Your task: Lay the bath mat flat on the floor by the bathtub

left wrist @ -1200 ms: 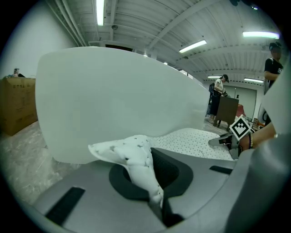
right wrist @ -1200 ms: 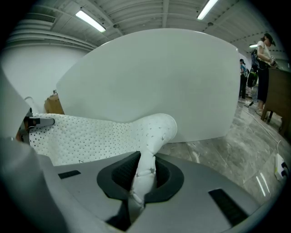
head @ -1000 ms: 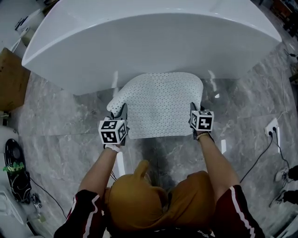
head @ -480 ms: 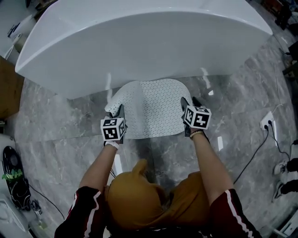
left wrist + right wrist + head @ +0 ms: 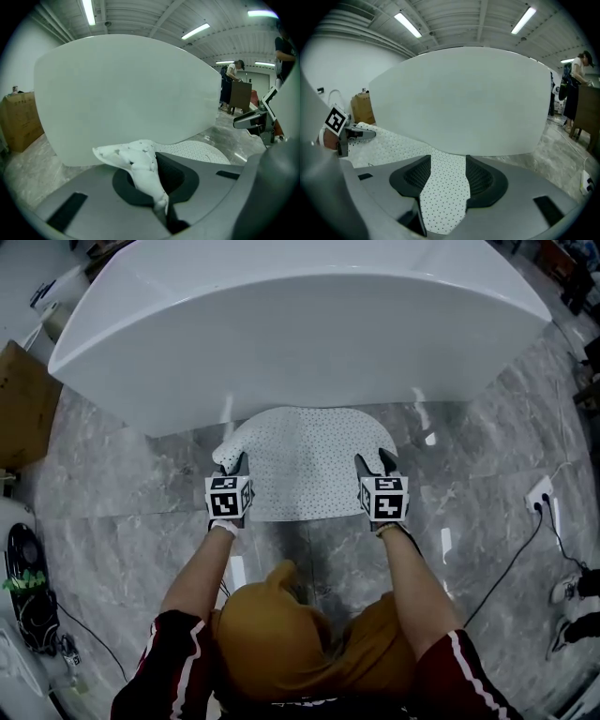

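Nearest to us, our two arms reach out over the grey marble floor (image 5: 122, 493), a gripper in each hand. The left gripper (image 5: 236, 465) is clenched on the near left corner of the bath mat (image 5: 309, 460). That corner is pinched into a crumpled peak between the pads and stands up off the floor. The right gripper (image 5: 377, 465) is released: its jaws have just been opening and stand wide, with the mat's near right edge lying flat between them, not gripped. Beyond the grippers the rest of the white, dotted mat lies spread on the floor, its rounded far edge just beside the foot of the bathtub (image 5: 300, 324). The white tub fills the far side, with a cardboard box (image 5: 21, 404) at its left.
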The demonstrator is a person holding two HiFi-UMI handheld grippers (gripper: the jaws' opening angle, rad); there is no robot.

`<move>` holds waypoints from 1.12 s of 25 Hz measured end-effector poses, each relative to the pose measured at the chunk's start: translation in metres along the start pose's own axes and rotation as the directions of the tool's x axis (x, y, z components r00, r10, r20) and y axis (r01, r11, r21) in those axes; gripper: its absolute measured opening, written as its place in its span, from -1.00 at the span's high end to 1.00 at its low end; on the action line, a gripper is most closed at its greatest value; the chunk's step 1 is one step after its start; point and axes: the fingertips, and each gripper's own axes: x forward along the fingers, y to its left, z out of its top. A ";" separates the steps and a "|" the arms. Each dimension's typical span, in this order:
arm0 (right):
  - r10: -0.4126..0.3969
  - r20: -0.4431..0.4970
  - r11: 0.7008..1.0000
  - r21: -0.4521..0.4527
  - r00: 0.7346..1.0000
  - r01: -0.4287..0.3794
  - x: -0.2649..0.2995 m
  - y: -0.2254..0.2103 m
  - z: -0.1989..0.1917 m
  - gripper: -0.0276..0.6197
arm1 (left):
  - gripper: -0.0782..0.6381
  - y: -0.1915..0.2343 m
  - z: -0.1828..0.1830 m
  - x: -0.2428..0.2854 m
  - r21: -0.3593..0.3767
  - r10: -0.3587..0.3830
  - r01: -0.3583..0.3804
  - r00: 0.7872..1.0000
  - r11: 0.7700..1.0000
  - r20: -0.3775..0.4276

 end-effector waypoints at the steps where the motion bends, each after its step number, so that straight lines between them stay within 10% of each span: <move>1: 0.001 -0.002 1.000 -0.015 1.000 -0.001 -0.001 0.001 -0.001 0.18 | 0.72 0.001 0.000 0.000 0.005 0.004 -0.004 1.000 1.000 -0.002; 19: 0.012 -0.005 0.999 -0.049 1.000 -0.012 -0.008 -0.006 -0.011 0.18 | 0.66 0.019 -0.010 -0.003 -0.007 0.053 -0.054 0.998 0.999 -0.026; 28: 0.018 -0.014 0.999 -0.039 1.000 -0.018 -0.006 -0.011 -0.016 0.17 | 0.40 0.083 -0.022 -0.016 -0.013 0.221 -0.222 0.974 0.975 -0.047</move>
